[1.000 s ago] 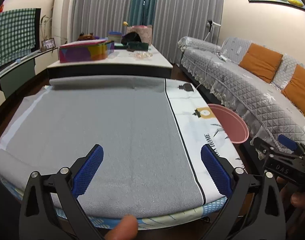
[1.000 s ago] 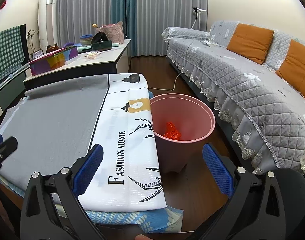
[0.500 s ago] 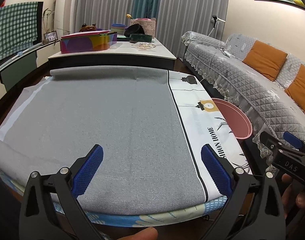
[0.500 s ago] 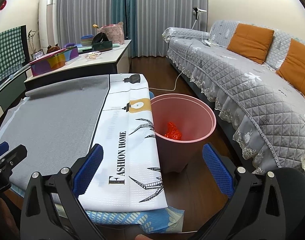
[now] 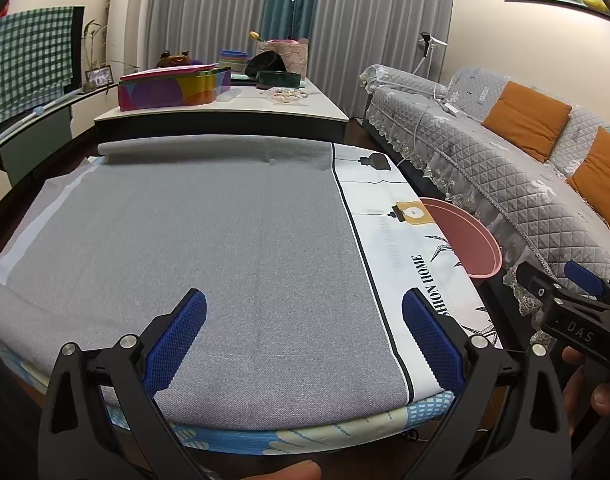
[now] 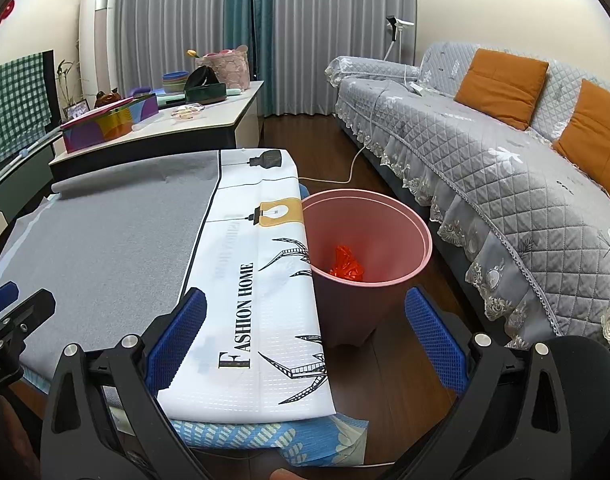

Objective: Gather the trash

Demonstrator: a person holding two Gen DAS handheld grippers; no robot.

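Observation:
A pink trash bin [image 6: 369,236] stands on the floor at the table's right edge, with crumpled red trash [image 6: 346,265] lying inside. Its rim also shows in the left wrist view [image 5: 471,240]. My left gripper [image 5: 304,340] is open and empty above the near edge of the grey cloth [image 5: 209,256]. My right gripper [image 6: 305,340] is open and empty over the white "FASHION HOME" cloth [image 6: 257,280], near the bin. The right gripper also shows at the right of the left wrist view [image 5: 573,312].
A grey quilted sofa [image 6: 505,184] with orange cushions runs along the right. A second table [image 5: 225,108] behind holds a colourful box [image 5: 173,88], bowls and a basket. A white cable [image 6: 357,164] lies on the wooden floor beyond the bin.
The left gripper has tilted up and drawn back a little, so the view shows more of the room. The right gripper has barely moved. Both stay open.

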